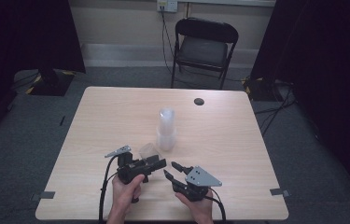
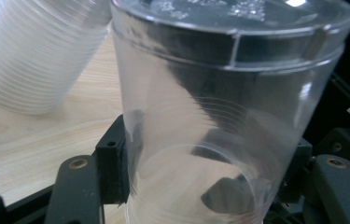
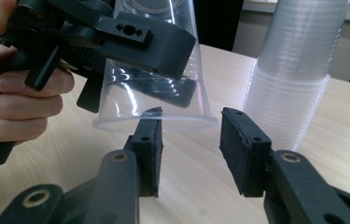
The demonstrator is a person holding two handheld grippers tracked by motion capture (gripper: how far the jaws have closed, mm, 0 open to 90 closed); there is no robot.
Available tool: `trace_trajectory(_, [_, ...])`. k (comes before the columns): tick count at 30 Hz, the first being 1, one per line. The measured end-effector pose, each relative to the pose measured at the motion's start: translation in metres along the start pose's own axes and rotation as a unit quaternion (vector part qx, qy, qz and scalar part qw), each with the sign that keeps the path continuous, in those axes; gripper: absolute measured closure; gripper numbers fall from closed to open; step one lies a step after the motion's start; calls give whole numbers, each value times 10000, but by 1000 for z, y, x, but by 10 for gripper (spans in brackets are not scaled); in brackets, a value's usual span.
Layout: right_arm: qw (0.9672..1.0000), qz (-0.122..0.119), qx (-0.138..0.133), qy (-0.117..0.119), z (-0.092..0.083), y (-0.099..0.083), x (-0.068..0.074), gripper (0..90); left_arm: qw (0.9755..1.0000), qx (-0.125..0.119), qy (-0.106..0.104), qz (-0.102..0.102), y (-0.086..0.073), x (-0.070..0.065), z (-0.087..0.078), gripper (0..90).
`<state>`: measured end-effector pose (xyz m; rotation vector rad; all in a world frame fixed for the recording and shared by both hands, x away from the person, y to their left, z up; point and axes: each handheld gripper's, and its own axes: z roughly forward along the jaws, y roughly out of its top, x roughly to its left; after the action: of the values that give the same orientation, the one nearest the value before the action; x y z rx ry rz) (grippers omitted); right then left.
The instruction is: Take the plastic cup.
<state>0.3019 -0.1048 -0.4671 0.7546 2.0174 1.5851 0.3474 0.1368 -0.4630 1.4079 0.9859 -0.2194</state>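
The table (image 1: 116, 116) is pale beige with a faint lengthwise wood grain, and everything else takes its colour against it: near the table's middle the stack of cups (image 1: 166, 129) is milky translucent white, banded by fine horizontal rings, while the single cup (image 2: 219, 116) nearer the table's front edge is glass-clear with faint ridges. Both grippers, left gripper (image 1: 156, 164) and right gripper (image 1: 175, 170), are matt black with brass-coloured rivets, the right topped by a grey plate (image 1: 202, 177). Beyond the table's far edge stand a black chair (image 1: 204, 46), grey floor and cream wall.
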Motion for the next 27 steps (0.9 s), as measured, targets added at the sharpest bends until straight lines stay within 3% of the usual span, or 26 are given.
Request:
trace_trajectory(4, [9999, -75, -121, -50, 0, 0, -1, 603, 9997, 27, -235, -99, -3, -5, 5, 375])
trace_trajectory(14, [9992, -119, -361, -122, 1, 2, -3, 628, 9993, 82, -334, -143, -4, -13, 9, 369])
trace_trajectory(17, [9988, -124, -464, -91, 2, 2, -3, 643, 9988, 111, -467, -111, -4, -17, 10, 364])
trace_trajectory(24, [9983, -202, -517, -166, 3, 4, -2, 666, 9977, 163, -603, -266, -6, -19, 14, 364])
trace_trajectory(27, [9974, -260, -641, -183, 3, 4, -1, 671, 9975, 233, -633, -192, -7, -21, 16, 360])
